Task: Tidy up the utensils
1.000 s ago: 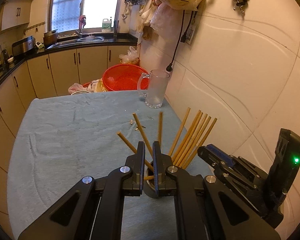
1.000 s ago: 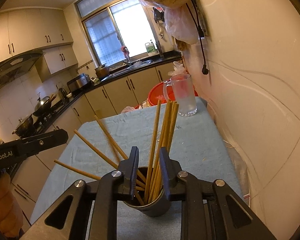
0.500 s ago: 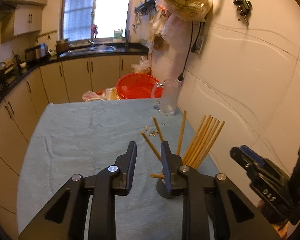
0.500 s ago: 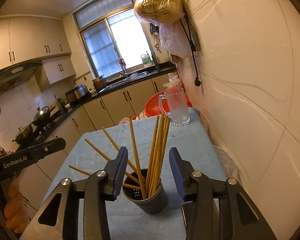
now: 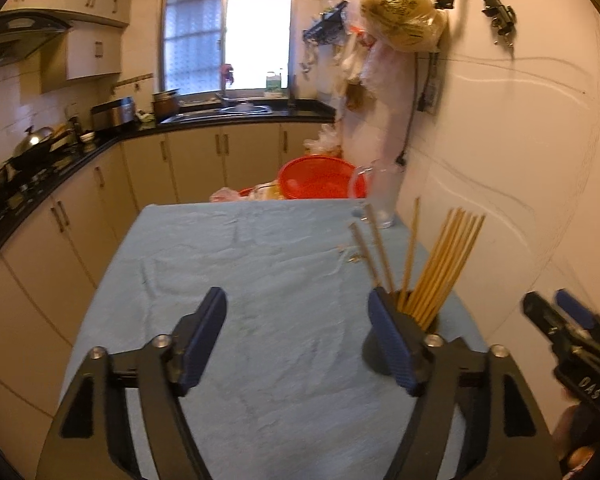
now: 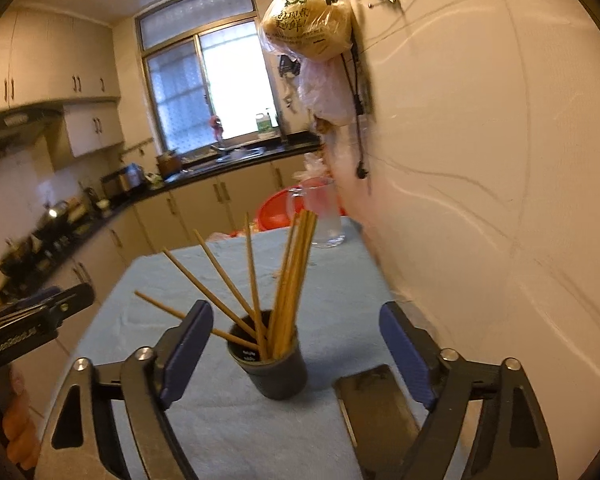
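Table (image 5: 240, 360) with the blue-grey cloth takes most of both views. Its right edge runs along the tiled wall (image 5: 520, 200); the left and far edges drop off toward the cabinets (image 5: 80, 208). The whole left and middle of the cloth is bare, lots of room there. Red basin (image 5: 320, 182) sits past the far edge, glass mug (image 5: 384, 196) at the far right corner near the wall. A dark flat slab (image 6: 380, 412) lies on the cloth just right of the cup.

Dark cup (image 6: 270, 364) stands upright near the table's right side, chopsticks (image 6: 292, 276) inside: a tight bundle leaning toward the wall, a few fanned out left.

Left gripper (image 5: 296, 336): jaws opening, wide apart, only bare cloth between them; the cup is behind its right finger (image 5: 388, 340). Right gripper (image 6: 296, 352): jaws opening, cup between them, pads clear of it.

Versus a second ago: both grippers were nearly shut around chopsticks at the cup, now both have let go and pulled back. Cup has kept its spot.
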Motion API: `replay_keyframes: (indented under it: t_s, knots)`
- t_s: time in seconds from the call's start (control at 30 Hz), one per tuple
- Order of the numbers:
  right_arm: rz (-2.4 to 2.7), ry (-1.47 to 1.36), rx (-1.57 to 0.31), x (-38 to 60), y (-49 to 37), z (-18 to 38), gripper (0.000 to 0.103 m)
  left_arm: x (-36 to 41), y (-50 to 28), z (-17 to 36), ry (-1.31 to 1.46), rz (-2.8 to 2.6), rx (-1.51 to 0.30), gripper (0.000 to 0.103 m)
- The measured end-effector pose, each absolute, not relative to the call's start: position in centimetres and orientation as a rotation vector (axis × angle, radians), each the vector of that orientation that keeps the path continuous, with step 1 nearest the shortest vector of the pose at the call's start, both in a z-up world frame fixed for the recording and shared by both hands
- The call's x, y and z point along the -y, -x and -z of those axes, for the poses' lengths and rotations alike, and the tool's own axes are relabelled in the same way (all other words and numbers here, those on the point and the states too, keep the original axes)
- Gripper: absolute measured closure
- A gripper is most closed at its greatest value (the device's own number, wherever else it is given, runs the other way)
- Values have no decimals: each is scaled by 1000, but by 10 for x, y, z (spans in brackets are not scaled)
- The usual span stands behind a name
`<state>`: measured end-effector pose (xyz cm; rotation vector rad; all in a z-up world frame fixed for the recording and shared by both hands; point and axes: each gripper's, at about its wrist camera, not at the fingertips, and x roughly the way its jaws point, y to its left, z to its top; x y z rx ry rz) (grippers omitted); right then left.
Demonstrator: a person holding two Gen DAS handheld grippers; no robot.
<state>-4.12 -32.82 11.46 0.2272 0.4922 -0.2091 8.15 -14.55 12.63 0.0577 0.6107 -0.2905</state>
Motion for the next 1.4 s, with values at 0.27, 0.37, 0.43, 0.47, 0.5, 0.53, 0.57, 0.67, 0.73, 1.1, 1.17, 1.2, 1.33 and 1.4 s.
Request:
replay_keyframes:
  t_s: [0.27,0.37,0.43,0.47,0.5,0.53,0.57,0.67,0.73,1.1,1.17,1.2,1.33,1.4]
  knots:
    - [336,-123,-514,292,72,-99,1,112,-49,-91,-92,147,-615,13]
    - [366,-120,-515,281,85,-90,0,103,-39,-80,-98,102,-640,5]
    - [374,-128,-517,276,94,-83,0,98,-32,-74,-110,72,-653,5]
    - [376,-129,-517,273,98,-80,0,96,-28,-71,-125,49,-651,5]
    - [378,-127,-517,270,101,-77,0,94,-24,-69,-144,24,-645,5]
    - [384,-123,-515,265,105,-74,0,92,-21,-66,-157,9,-648,5]
    - [389,-117,-513,263,108,-72,0,89,-18,-64,-163,7,-657,5]
    - [391,-105,-503,255,115,-67,0,81,-10,-57,-155,9,-693,5]
    - [386,-90,-500,250,115,-66,0,76,-6,-53,-147,-12,-702,5]
    - [380,-81,-523,244,107,-56,0,78,6,-45,-229,-51,-657,5]
    - [375,-78,-524,242,107,-56,0,80,7,-43,-233,-42,-662,5]
    - [374,-75,-525,242,108,-56,0,80,7,-43,-235,-37,-665,5]
    - [372,-77,-530,243,106,-55,0,83,10,-42,-239,-26,-666,5]
    - [370,-81,-535,244,105,-54,0,83,9,-42,-237,-23,-666,5]
